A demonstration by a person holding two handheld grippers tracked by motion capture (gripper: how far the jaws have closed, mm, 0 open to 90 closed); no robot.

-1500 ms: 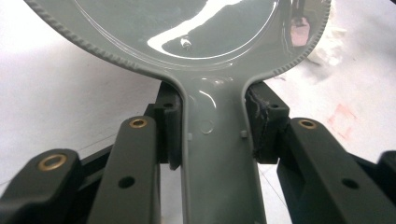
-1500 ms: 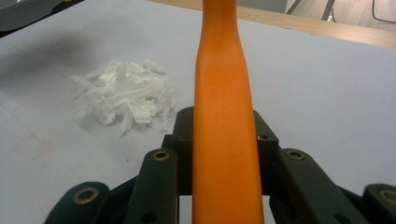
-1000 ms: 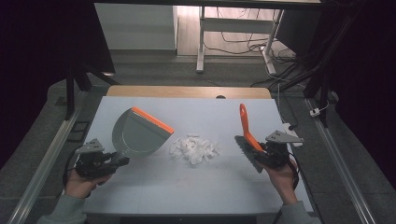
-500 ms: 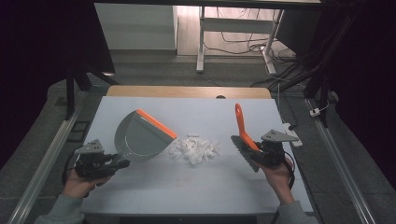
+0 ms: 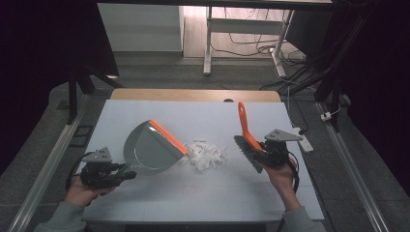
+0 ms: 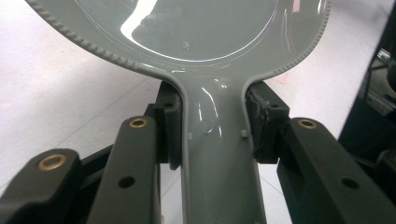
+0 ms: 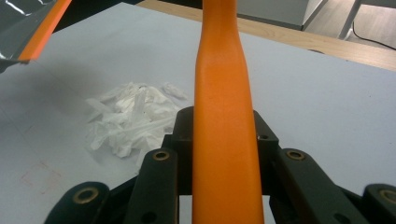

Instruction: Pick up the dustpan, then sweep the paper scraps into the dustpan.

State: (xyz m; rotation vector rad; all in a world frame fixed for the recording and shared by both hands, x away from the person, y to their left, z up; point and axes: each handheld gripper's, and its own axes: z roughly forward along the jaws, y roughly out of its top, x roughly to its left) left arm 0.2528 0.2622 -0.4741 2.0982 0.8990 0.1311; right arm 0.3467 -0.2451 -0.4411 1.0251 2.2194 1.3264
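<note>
Grey dustpan (image 5: 150, 152) clamped, left gripper (image 5: 126, 175) level; brush (image 5: 245, 133) upright.

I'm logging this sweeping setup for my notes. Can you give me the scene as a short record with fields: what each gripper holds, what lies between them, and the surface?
left gripper: shut on the handle of the grey dustpan
dustpan: orange lip toward the scraps, pan tilted
right gripper: shut on the orange handle of the brush
brush: handle points up and away, bristles low by the gripper
between them: pile of white paper scraps, apart from the brush
surface: pale table
</note>
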